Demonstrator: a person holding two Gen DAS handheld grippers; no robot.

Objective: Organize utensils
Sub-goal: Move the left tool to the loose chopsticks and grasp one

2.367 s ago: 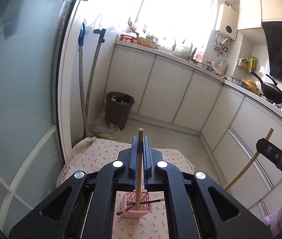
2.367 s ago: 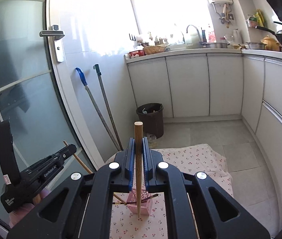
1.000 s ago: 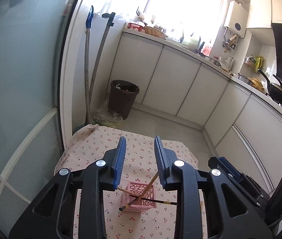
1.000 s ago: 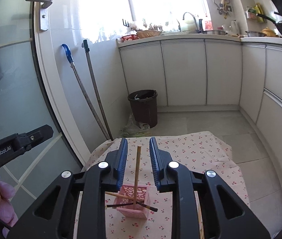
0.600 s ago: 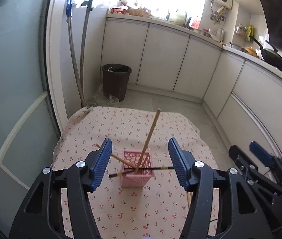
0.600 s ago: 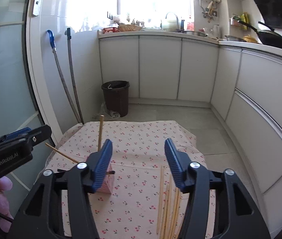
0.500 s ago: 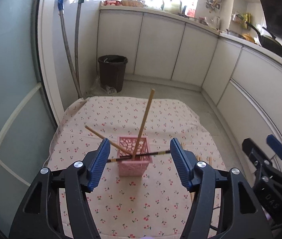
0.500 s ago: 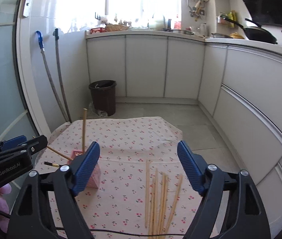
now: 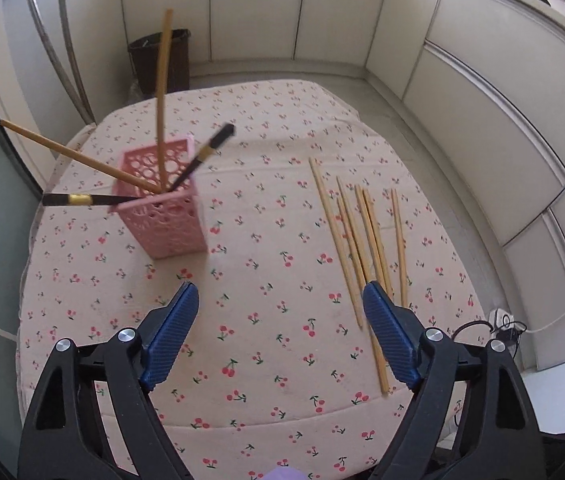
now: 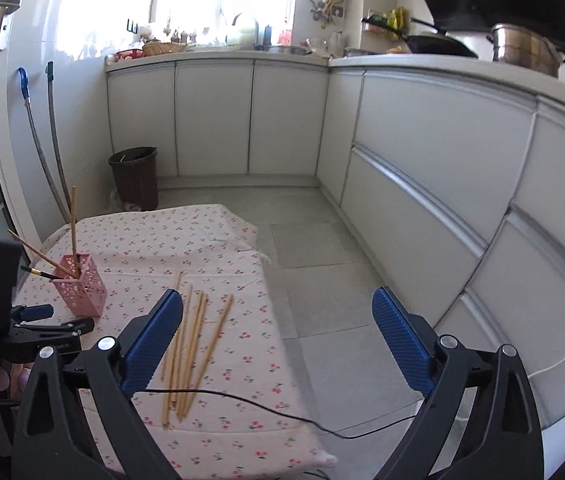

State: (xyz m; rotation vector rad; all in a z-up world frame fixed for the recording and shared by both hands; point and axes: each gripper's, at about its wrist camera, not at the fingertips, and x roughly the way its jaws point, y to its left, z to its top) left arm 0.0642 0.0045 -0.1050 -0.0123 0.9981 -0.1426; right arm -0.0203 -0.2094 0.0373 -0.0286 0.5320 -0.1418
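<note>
Jaws of both grippers — left gripper point(image 9: 280, 312), right gripper point(image 10: 278, 318) — spread wide, empty, above loose chopsticks point(image 9: 362, 232).

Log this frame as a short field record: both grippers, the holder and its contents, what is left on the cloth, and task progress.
left gripper: open, empty, above the cloth
right gripper: open, empty
pink holder: upright on the cherry-print cloth
holder contents: two wooden chopsticks and two black chopsticks, leaning apart
loose chopsticks: several wooden ones flat on the cloth, to the right of the holder, apart from it
progress: partly done; loose chopsticks not yet in the holder
</note>
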